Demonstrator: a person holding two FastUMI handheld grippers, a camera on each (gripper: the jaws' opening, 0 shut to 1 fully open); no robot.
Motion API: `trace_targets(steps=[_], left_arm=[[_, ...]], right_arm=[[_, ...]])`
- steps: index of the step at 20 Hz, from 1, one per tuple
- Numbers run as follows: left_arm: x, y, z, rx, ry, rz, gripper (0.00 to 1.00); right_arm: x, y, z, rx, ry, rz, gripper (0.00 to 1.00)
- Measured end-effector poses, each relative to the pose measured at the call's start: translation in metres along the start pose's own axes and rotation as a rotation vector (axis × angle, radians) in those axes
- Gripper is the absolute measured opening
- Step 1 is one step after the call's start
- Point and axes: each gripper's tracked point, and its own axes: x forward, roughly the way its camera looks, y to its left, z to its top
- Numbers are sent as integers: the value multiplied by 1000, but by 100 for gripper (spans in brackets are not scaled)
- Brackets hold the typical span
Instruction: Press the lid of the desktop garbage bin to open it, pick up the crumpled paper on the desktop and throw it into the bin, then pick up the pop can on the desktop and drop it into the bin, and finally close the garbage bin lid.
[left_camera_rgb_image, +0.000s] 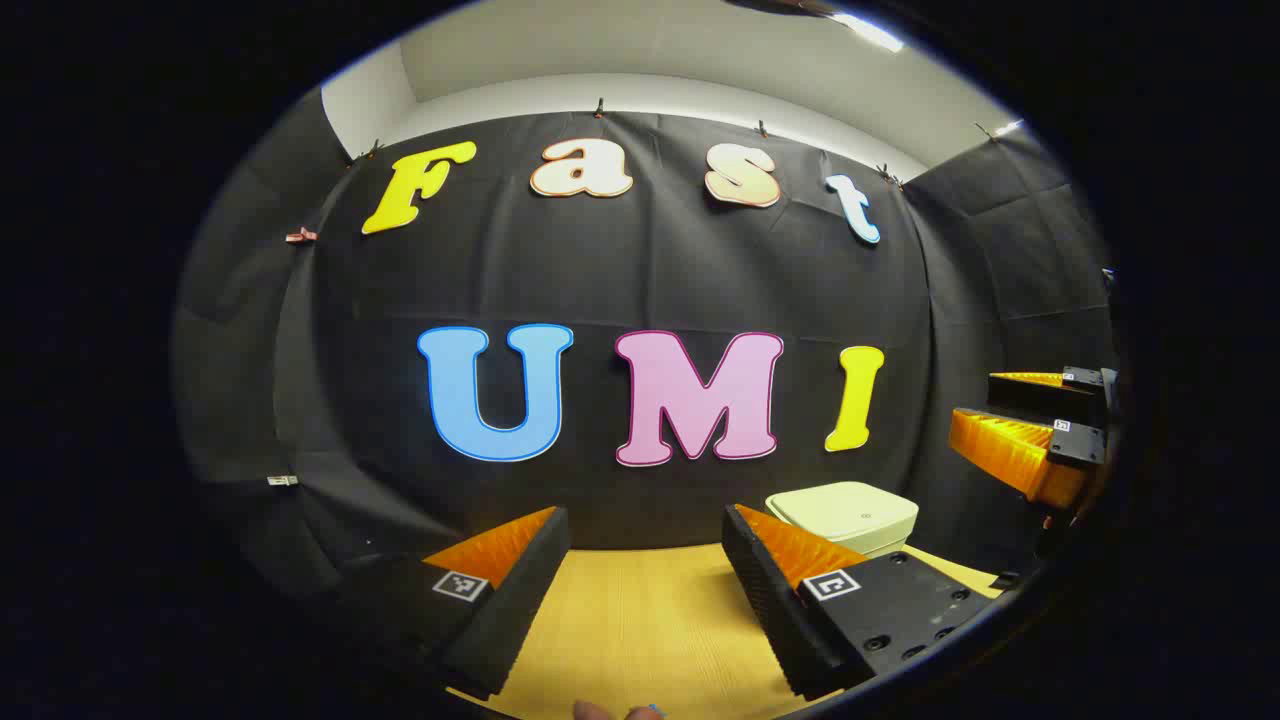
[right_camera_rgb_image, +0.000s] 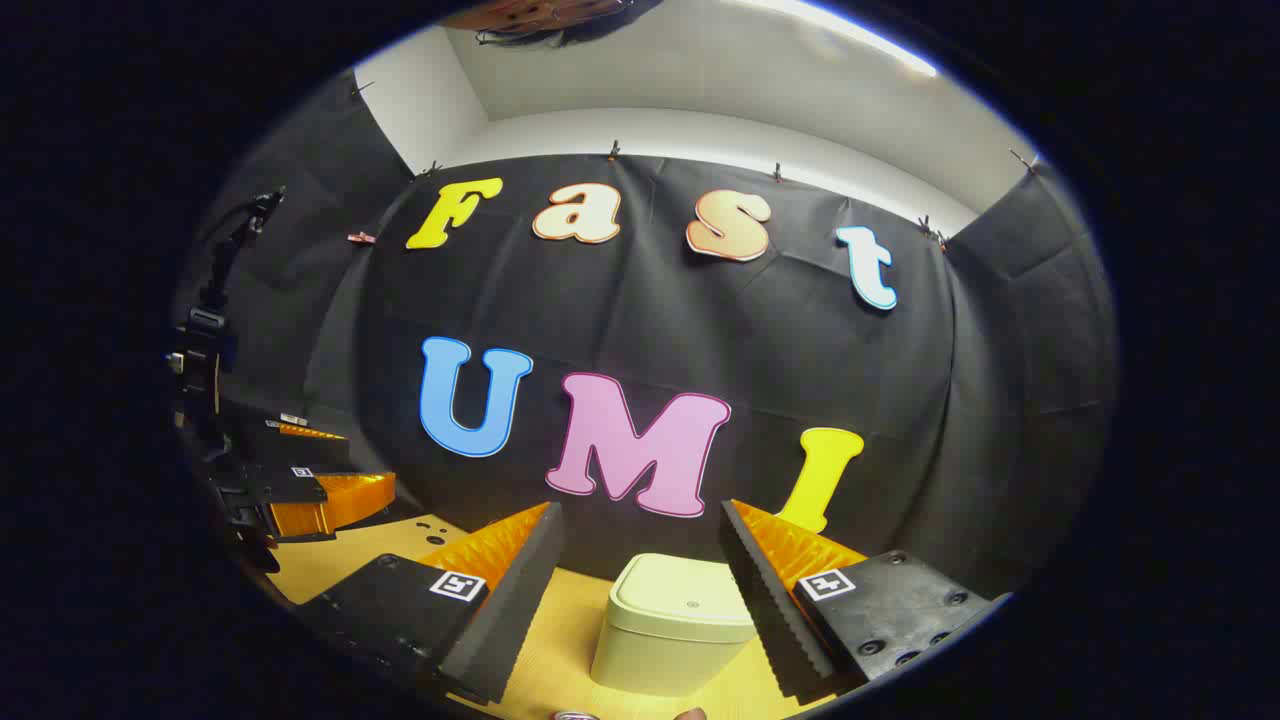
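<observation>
In the left gripper view, the left tongs (left_camera_rgb_image: 645, 560) are spread apart and grasp nothing, above bare tabletop (left_camera_rgb_image: 640, 620). The garbage bin (left_camera_rgb_image: 845, 515), lid down, stands ahead and to their right, near the wall; the right tongs (left_camera_rgb_image: 1020, 420) hang beyond it.

In the right gripper view, the right tongs (right_camera_rgb_image: 640, 575) are released and hover, the bin (right_camera_rgb_image: 675, 620) straight ahead between their fingers. The left tongs (right_camera_rgb_image: 320, 470) hang well apart to the left.

Left gripper (left_camera_rgb_image: 645, 560) spread over table (left_camera_rgb_image: 640, 620), lidded bin (left_camera_rgb_image: 843, 515) beyond, right gripper (left_camera_rgb_image: 1020, 420) aloft
</observation>
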Motion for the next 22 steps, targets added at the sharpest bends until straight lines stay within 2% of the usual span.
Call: trace_targets(steps=[15,22], left_arm=[[8,0,-13,-10,33,8,98],[11,-1,-20,-13,44,3,98]], right_arm=[[-6,15,-18,-2,51,73,97],[2,11,-22,4,65,66,97]])
